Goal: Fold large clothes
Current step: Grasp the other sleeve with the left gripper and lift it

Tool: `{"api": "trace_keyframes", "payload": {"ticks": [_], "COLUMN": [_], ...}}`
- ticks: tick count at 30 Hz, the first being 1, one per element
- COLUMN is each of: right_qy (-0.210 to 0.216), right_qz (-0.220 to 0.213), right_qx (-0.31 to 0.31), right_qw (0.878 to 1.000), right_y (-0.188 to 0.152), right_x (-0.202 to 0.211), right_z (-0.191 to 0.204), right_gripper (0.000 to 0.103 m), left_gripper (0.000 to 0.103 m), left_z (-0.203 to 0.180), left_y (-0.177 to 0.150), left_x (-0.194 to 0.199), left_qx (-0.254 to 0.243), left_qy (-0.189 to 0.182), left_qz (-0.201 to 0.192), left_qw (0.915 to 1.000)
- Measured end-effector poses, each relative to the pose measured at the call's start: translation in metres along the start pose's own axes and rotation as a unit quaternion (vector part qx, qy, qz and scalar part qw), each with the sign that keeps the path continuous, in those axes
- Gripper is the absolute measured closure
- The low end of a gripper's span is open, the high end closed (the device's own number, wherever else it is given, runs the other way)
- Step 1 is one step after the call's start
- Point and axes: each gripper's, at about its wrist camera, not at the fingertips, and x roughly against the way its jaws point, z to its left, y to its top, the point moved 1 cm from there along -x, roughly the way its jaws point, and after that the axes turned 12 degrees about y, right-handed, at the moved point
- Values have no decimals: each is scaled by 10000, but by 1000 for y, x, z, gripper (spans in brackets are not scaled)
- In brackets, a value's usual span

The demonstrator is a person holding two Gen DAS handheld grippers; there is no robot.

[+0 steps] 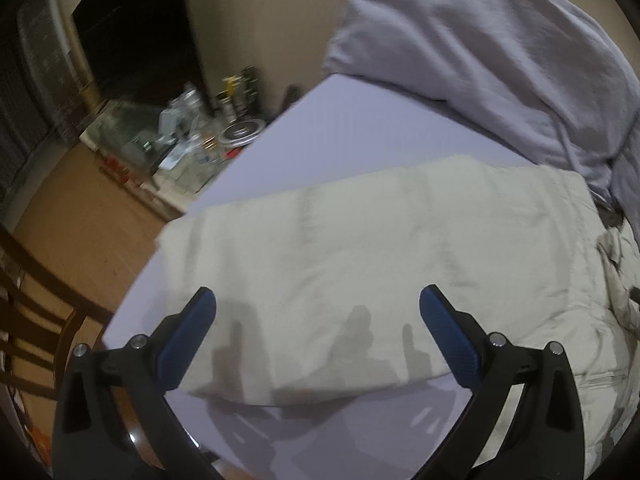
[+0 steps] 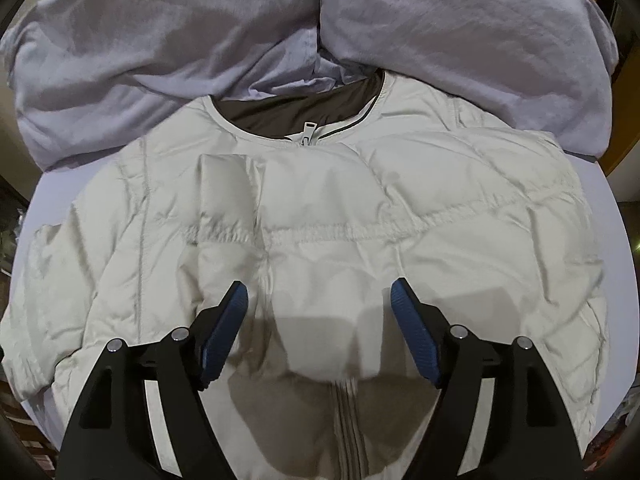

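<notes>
Lying flat on a pale lilac surface [image 2: 600, 216] is one cream quilted jacket [image 2: 328, 216], zipped up, with a dark lining showing at the neck and one zipper pull [image 2: 307, 130] just under the collar. One sleeve [image 2: 228, 208] is folded over the chest. Behind the collar lie two big lilac cushions or pillows [image 2: 460, 40], touching each other. Two tongs are visible, one in each view. The right tongs [image 2: 318, 332] are spread open and hold nothing; they hang above the lower front of the jacket, over its zipper line. The left tongs [image 1: 318, 340] are open wide too and empty, above one side of the jacket [image 1: 360, 260]. At the left, a glass tank [image 1: 132, 136] stands on the wooden floor, and beside it are many small bottles; their number I cannot tell because of blur.
</notes>
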Motion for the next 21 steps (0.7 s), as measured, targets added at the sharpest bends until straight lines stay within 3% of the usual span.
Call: {"api": "trace_keyframes", "payload": {"ticks": [7,13,16,18,20,21], "right_qy": [84,60,-49,-91,-125,-137], "right_qz": [-139,-209,-246,-264,-283,-287], "right_qx": [2,-26,-76,-147,-239,-260], "right_qw": [9999,9998,9997,9995,9992,9992], "right_y": [-25,-53,-66,-73,-79,-81], "right_x": [29,50,60,66,72,73], "right_z": [9,8,-2,-10,-21,-24], "right_gripper": [27,27,27,27,27,27], "left_gripper": [4,24,26,36,61,67], "left_z": [62,65,62,58,57,56], "left_y": [-14,-33,-37,-37,-35,-33], "left_x": [-29,-52,-52,-51,-49,-49], "left_qx": [472,566,582,585,664,711], "left_qy": [-36,-391,-344,-287,-399,-493], "left_qz": [423,866,757,689,659,678], "left_qw": [9980,9939,9948,9955,9948,9939]}}
